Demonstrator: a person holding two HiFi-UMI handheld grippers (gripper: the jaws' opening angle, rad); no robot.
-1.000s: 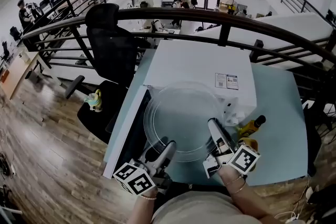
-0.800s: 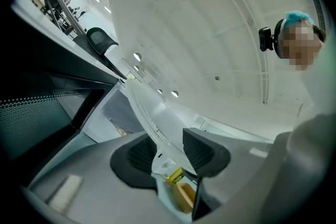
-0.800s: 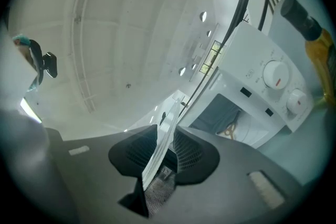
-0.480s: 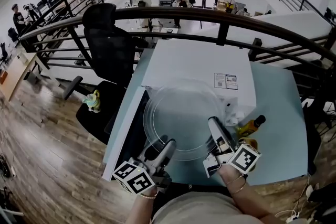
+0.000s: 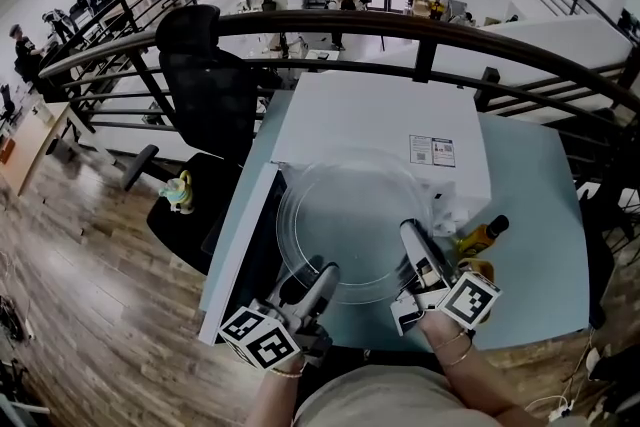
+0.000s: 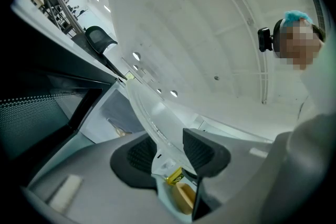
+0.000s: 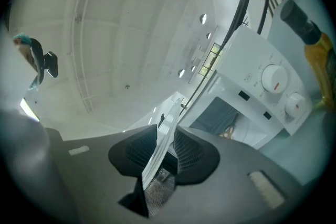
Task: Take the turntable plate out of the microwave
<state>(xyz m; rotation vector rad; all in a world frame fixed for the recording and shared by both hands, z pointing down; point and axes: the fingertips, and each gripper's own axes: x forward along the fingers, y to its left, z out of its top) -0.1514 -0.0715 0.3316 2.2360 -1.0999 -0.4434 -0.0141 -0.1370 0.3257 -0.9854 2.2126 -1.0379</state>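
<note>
Head view: the clear round glass turntable plate (image 5: 350, 220) hangs out in front of the white microwave (image 5: 380, 120), over the pale blue table (image 5: 530, 215); left gripper (image 5: 324, 275) and right gripper (image 5: 411, 233) each clamp its near rim

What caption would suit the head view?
The left gripper and right gripper grip the glass plate before the open microwave.

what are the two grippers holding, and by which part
The glass plate, by its near rim: left gripper on the rim's left side, right gripper on its right.
</note>
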